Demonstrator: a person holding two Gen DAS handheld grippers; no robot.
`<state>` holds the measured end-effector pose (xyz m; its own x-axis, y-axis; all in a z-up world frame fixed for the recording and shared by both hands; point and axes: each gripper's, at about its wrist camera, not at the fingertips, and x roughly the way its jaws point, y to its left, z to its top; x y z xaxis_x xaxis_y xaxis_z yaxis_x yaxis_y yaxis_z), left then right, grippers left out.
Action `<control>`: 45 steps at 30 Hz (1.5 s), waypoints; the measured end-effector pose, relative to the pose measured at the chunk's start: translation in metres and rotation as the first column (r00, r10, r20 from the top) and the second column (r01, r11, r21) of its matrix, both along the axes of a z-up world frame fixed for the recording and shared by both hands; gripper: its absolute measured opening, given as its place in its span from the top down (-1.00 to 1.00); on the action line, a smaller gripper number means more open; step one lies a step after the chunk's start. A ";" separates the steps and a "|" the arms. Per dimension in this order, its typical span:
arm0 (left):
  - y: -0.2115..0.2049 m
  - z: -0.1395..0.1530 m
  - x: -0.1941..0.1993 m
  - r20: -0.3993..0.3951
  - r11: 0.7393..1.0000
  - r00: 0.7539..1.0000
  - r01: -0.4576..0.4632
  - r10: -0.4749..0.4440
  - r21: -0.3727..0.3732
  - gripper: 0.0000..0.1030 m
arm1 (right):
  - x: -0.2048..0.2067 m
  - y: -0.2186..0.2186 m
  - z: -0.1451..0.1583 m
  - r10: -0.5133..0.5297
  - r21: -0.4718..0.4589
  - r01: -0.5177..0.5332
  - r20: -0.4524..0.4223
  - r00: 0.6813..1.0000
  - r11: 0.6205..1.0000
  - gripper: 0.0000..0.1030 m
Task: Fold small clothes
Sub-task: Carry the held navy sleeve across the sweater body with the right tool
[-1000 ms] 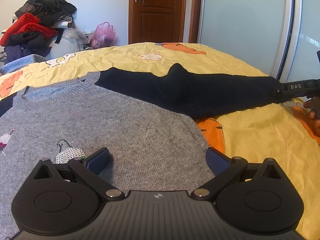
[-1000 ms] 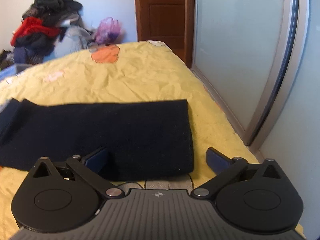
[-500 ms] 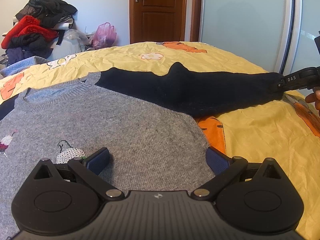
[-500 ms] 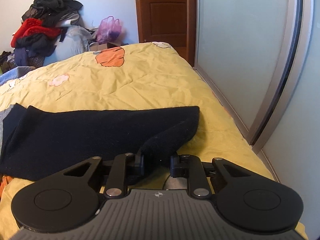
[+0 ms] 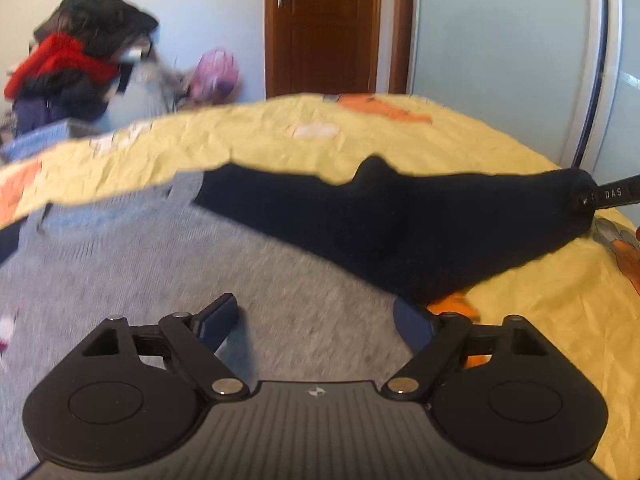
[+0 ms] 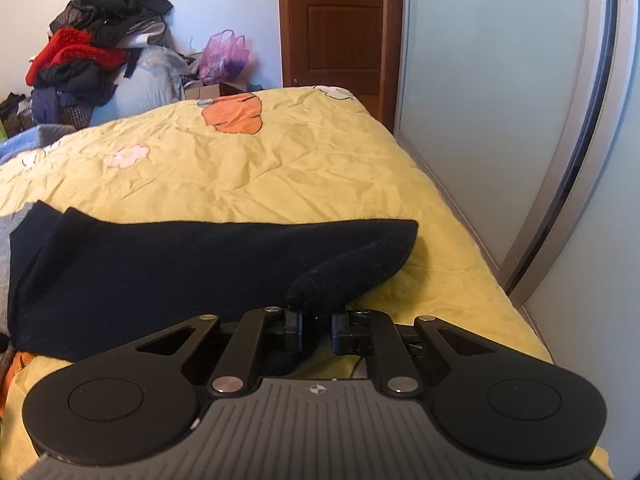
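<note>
A grey knit sweater with a dark navy sleeve lies spread on the yellow bed cover. My left gripper hovers open over the sweater's right side near the armpit, nothing between its blue pads. In the right wrist view the navy sleeve stretches left, and my right gripper is shut on its cuff end, which is bunched and lifted. From the left wrist view, the right gripper shows at the far right edge, holding the sleeve's tip.
A pile of clothes and a pink plastic bag sit beyond the bed's far left. A wooden door and a sliding wardrobe panel stand to the right. The bed's right edge runs close by.
The right gripper went from open to shut on the sleeve's cuff and lifted it. The left gripper moved forward and right over the sweater; its view is blurred.
</note>
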<state>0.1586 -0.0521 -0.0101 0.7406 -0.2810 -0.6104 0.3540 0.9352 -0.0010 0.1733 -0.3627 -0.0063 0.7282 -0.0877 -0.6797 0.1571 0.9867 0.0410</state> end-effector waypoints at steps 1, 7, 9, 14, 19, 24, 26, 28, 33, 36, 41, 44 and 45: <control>-0.001 0.000 0.004 -0.014 1.000 1.000 -0.004 0.004 -0.023 -0.66 | 0.000 0.002 0.001 0.004 -0.009 -0.004 0.002 1.000 1.000 0.66; -0.002 -0.001 -0.004 0.005 0.999 1.000 0.016 -0.016 -0.037 -0.69 | -0.004 0.019 0.018 0.041 -0.011 -0.041 0.018 0.999 0.999 0.68; 0.003 -0.003 -0.012 0.016 0.999 1.000 0.008 -0.007 -0.045 -0.84 | -0.004 0.027 0.026 0.060 -0.011 -0.060 0.027 0.998 0.998 0.68; 0.006 -0.001 -0.013 0.018 0.996 1.000 0.025 -0.024 -0.089 -0.92 | -0.002 0.052 0.049 0.111 -0.012 -0.110 0.044 0.993 0.994 0.69; 0.001 -0.001 -0.018 0.027 0.996 0.998 0.051 -0.049 -0.075 -0.92 | 0.002 0.095 0.077 0.216 -0.004 -0.216 0.059 0.975 0.976 0.69; 0.011 0.002 -0.041 0.067 0.995 0.995 0.079 -0.074 -0.066 -0.92 | 0.011 0.160 0.086 0.359 -0.017 -0.359 0.043 0.932 0.933 0.69; 0.014 0.002 -0.041 0.086 0.996 0.994 0.078 -0.074 -0.050 -0.93 | 0.017 0.184 0.081 0.395 -0.017 -0.395 0.025 0.918 0.919 0.70; 0.019 0.003 -0.038 0.089 0.997 0.994 0.068 -0.064 -0.039 -0.93 | 0.022 0.207 0.074 0.423 -0.015 -0.423 0.002 0.906 0.906 0.70; 0.038 0.006 -0.039 0.088 0.997 0.994 0.072 -0.069 -0.029 -0.93 | 0.030 0.241 0.064 0.473 -0.001 -0.473 -0.023 0.881 0.881 0.70; 0.055 0.009 -0.043 0.082 0.997 0.994 0.073 -0.070 -0.038 -0.93 | 0.035 0.261 0.066 0.520 0.008 -0.520 -0.022 0.854 0.854 0.70; 0.093 0.009 -0.049 0.073 0.998 0.996 0.059 -0.058 -0.010 -1.00 | 0.049 0.310 0.064 0.586 0.009 -0.586 -0.052 0.809 0.810 0.70; 0.107 0.003 -0.039 0.052 0.999 0.998 0.031 -0.030 -0.026 -1.00 | 0.061 0.342 0.060 0.620 0.034 -0.619 -0.085 0.780 0.784 0.70; 0.109 0.001 -0.035 0.037 0.999 0.999 0.006 -0.004 -0.038 -1.00 | 0.064 0.354 0.059 0.636 0.031 -0.637 -0.104 0.765 0.771 0.70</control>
